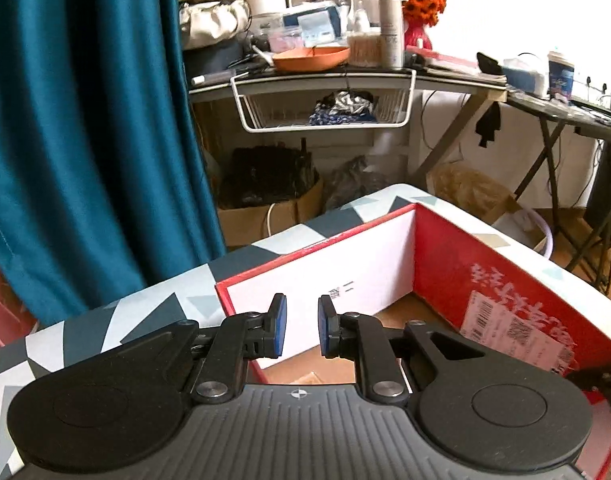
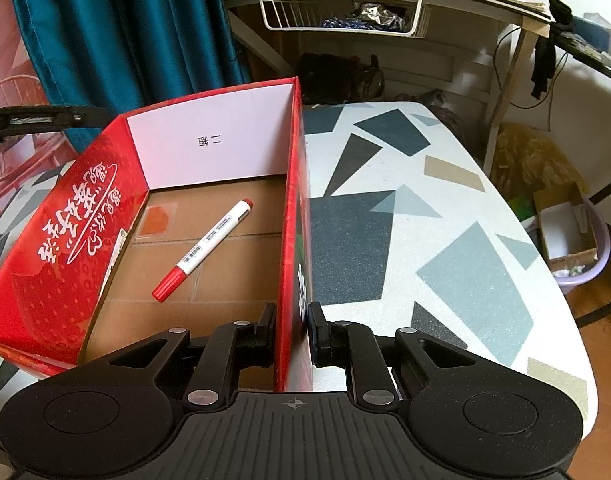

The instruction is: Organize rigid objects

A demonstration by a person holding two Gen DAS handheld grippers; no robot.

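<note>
A red cardboard box [image 2: 65, 248] stands open on the patterned table [image 2: 425, 220]. A white marker with a red cap [image 2: 203, 245] lies aslant on the box's brown floor. My right gripper [image 2: 291, 334] is shut on the box's near right wall, one pad inside and one outside. In the left wrist view my left gripper [image 1: 302, 328] hovers over the box [image 1: 445, 264] near its white end wall, its blue pads almost together with nothing between them. From there the marker is hidden. Part of the left gripper [image 2: 41, 118] shows at the left edge of the right wrist view.
A blue curtain [image 1: 85, 120] hangs to the left, close to the table edge. Behind stands a cluttered desk [image 1: 325, 76] with a white wire basket [image 1: 325, 108] under it. Cardboard boxes [image 1: 265, 212] and a purple basin [image 2: 577, 240] sit on the floor.
</note>
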